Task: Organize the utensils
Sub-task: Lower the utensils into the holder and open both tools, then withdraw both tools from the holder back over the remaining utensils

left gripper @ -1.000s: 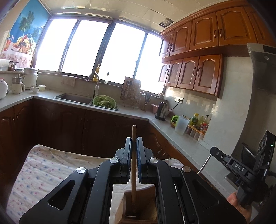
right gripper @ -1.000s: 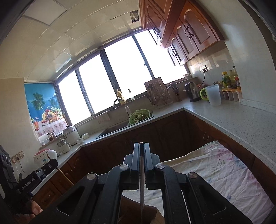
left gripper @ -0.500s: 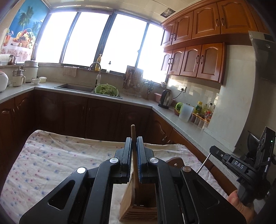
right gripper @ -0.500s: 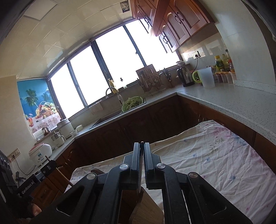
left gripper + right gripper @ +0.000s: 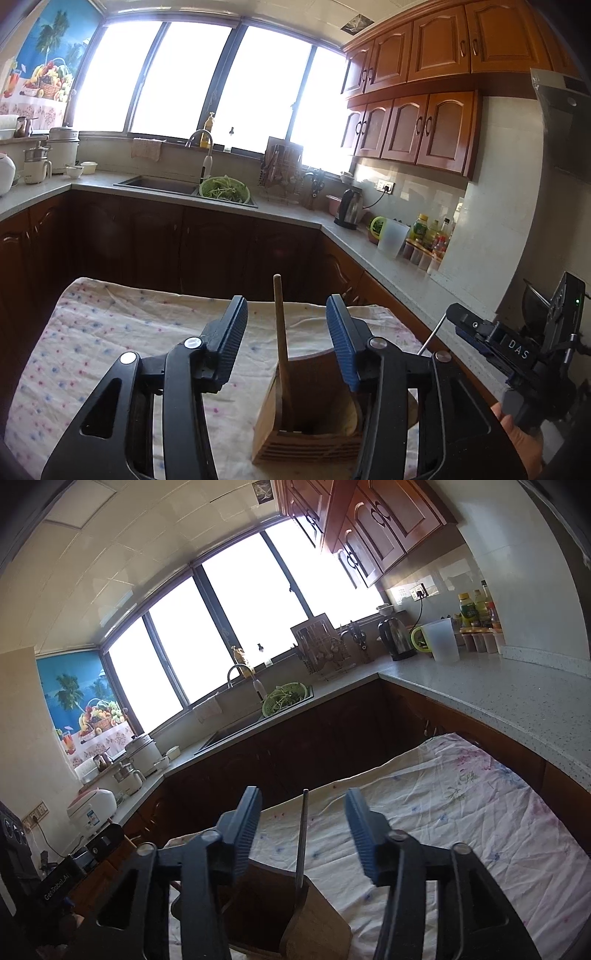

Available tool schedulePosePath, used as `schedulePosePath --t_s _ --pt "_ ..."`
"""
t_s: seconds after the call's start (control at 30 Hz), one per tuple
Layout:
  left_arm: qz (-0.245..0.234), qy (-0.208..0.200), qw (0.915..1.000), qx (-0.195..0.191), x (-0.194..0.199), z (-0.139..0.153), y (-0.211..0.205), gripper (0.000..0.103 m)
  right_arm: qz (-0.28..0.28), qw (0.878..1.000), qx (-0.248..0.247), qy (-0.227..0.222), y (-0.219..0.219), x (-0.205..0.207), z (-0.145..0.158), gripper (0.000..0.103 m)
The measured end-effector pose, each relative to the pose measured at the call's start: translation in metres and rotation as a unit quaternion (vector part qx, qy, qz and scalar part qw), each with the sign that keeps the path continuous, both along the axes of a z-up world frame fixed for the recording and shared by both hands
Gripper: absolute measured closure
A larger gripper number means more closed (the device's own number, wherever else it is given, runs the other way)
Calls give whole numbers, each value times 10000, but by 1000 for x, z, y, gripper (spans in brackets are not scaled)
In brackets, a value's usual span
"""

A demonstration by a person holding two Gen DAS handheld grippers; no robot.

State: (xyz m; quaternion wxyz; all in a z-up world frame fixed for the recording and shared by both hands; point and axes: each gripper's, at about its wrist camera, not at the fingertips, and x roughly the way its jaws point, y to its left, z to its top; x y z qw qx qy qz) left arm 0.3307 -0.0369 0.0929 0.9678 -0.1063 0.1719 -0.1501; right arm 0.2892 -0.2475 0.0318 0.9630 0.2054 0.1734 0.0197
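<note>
A wooden utensil holder (image 5: 314, 417) stands on the flowered cloth (image 5: 110, 339). A wooden-handled utensil (image 5: 281, 343) stands upright in it, between the fingers of my open left gripper (image 5: 287, 336), which do not touch it. In the right wrist view a thin metal utensil handle (image 5: 301, 838) stands in the same holder (image 5: 314, 923), between the spread fingers of my open right gripper (image 5: 301, 830). The right gripper also shows at the right edge of the left wrist view (image 5: 509, 347).
The cloth covers a table with dark cabinets beyond it. A grey counter (image 5: 517, 694) runs along the right with a kettle (image 5: 397, 637), a plastic jug (image 5: 441, 640) and bottles. A sink holds a green colander (image 5: 224, 189). The other gripper's body (image 5: 55, 878) is at lower left.
Both grippers were shut on their utensils and lowered them into the holder. Now both have opened and let go, and the utensils stand in the holder.
</note>
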Motion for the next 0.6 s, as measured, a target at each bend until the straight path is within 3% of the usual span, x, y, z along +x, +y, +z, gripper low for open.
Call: schedulePosePath --t_s 0.07,0.2,0.27,0.6 --pt "40 21 10000 32 -10 1 4 45 -10 10000 -55 -34 0 -9 4 32" --pt "237 114 9996 90 -34 -1 17 20 125 9999 -64 19 -1 -31 8 5" --pt "294 166 9994 61 -48 -4 26 19 159 9998 -125 12 0 -47 10 0" --pt "600 587 9964 144 -119 -29 56 10 417 9973 -539 258 11 -121 4 0"
